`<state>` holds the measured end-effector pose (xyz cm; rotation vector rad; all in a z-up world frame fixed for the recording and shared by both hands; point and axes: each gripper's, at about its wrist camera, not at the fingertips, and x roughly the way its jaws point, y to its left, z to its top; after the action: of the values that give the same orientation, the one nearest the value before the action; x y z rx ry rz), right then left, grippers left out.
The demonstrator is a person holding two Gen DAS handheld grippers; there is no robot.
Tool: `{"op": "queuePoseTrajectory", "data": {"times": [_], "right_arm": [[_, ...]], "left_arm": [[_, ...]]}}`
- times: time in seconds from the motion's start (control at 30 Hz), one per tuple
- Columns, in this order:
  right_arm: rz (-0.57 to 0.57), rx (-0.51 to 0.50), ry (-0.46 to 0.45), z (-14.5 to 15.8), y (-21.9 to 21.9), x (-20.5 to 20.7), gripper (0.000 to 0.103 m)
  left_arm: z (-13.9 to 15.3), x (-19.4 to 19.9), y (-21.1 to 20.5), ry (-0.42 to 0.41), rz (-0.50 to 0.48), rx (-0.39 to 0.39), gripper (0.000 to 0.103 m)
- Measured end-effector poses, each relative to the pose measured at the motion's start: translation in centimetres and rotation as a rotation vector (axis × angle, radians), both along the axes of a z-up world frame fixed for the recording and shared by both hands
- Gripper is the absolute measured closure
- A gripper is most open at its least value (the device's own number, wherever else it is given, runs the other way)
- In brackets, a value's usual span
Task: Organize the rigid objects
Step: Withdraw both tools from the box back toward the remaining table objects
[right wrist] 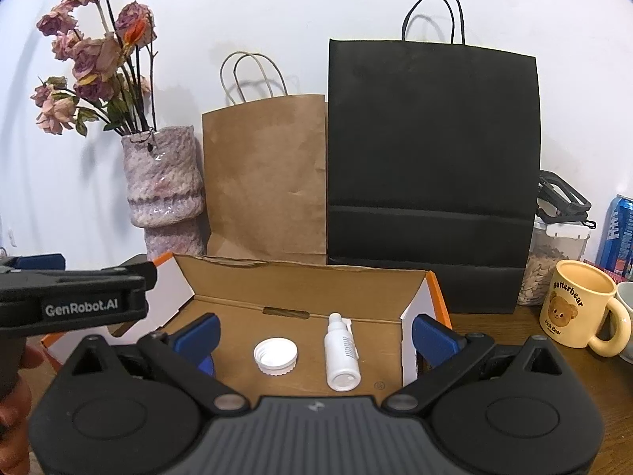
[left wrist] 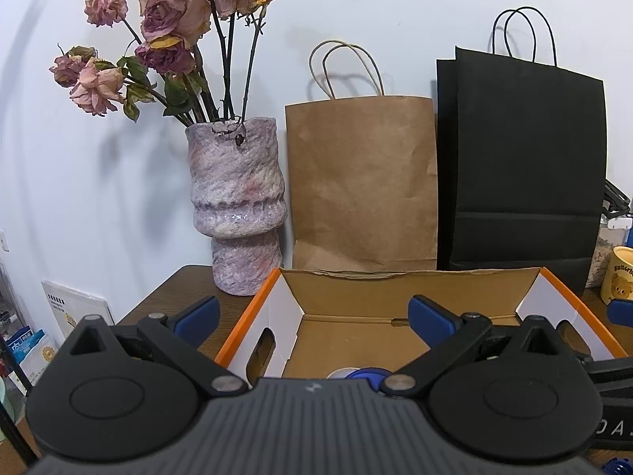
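left wrist view. left gripper (left wrist: 314, 316) spread wide, nothing between its blue pads (left wrist: 199, 314), poised over the near edge of an open cardboard box (left wrist: 356, 297) with orange rim and white inner flaps. at the box's near floor, partly hidden by the gripper body, the edge of a white cap (left wrist: 340, 373) and a blue object (left wrist: 366, 375), too hidden to identify. behind the box, from left to right: a mottled pink-grey vase (left wrist: 237, 206) of dried roses (left wrist: 158, 27), a brown paper bag (left wrist: 362, 182), a black paper bag (left wrist: 522, 166), all against a white wall. at far right, a yellow mug (left wrist: 619, 277). dark wooden table (left wrist: 178, 293) beneath.

right wrist view. right gripper (right wrist: 314, 334) likewise fully open and empty, 2 blue pads (right wrist: 433, 338) straddling the box (right wrist: 296, 277) floor. inside the box, 2 items lying apart: white ribbed cap (right wrist: 275, 355), open side up, left of centre; white spray bottle (right wrist: 342, 356) on its side, nozzle toward the back wall, to the right of the cap. left gripper (right wrist: 75, 301) entering from the left edge over the box's left flap, marked "genrobot.ai", with part of a hand (right wrist: 16, 403) below it. behind the box, the same vase (right wrist: 166, 190), brown bag (right wrist: 265, 178) and black bag (right wrist: 433, 166). right of the box, on the table (right wrist: 514, 340): yellow "butterbear" mug (right wrist: 577, 308), a clear lidded container of seeds (right wrist: 554, 253), a blue can (right wrist: 619, 233).
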<state>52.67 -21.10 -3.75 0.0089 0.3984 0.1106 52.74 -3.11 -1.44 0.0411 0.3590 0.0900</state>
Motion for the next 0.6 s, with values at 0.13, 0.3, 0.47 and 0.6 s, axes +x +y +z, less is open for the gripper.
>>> {"op": "queuePoseTrajectory", "data": {"times": [0.13, 0.3, 0.47, 0.6], "right_arm": [[0.001, -0.002, -0.010, 0.3, 0.0, -0.7, 0.000], [-0.001, -0.004, -0.016, 0.5, -0.2, -2.0, 0.000], [0.000, -0.006, -0.017, 0.6, -0.5, -3.2, 0.000], [-0.002, -0.008, -0.021, 0.7, -0.9, -4.9, 0.000]], "left_arm": [[0.2, -0.7, 0.1, -0.002, -0.003, -0.006, 0.000], [0.6, -1.9, 0.3, -0.008, -0.006, -0.017, 0.000], [0.8, -3.0, 0.4, -0.005, -0.004, -0.024, 0.000], [0.9, -4.3, 0.4, -0.003, -0.003, -0.030, 0.000]]}}
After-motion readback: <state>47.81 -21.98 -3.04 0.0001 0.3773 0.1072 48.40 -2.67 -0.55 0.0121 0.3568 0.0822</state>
